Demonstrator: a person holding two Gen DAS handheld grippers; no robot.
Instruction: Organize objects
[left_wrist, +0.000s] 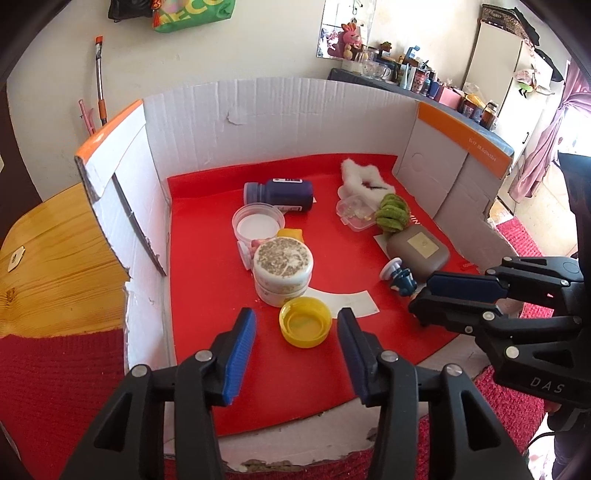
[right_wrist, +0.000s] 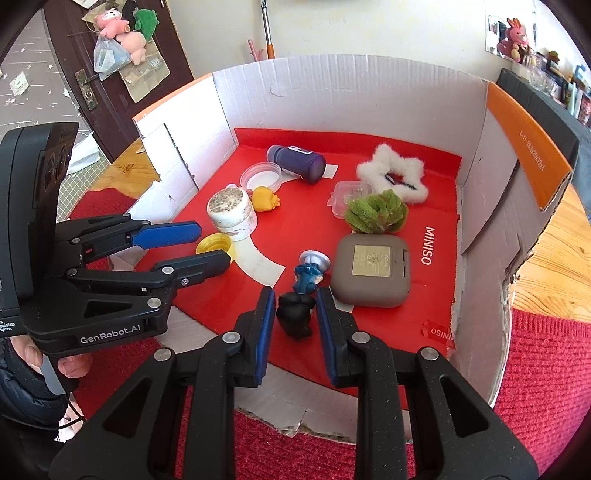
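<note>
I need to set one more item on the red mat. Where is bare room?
Bare: the red mat strip right of the grey case, and the front-left corner by the yellow cap. Crowded: around the white jar and green scrunchie.

R gripper (right_wrist: 295, 310) clamped on black figurine (right_wrist: 294, 314) | L gripper (right_wrist: 212, 243) jaws apart over yellow lid (right_wrist: 214, 244)

Cream wall (left_wrist: 258, 44), dark door (right_wrist: 110, 74), cluttered shelf (left_wrist: 424, 79), sunlit curtain (left_wrist: 543, 140).
</note>
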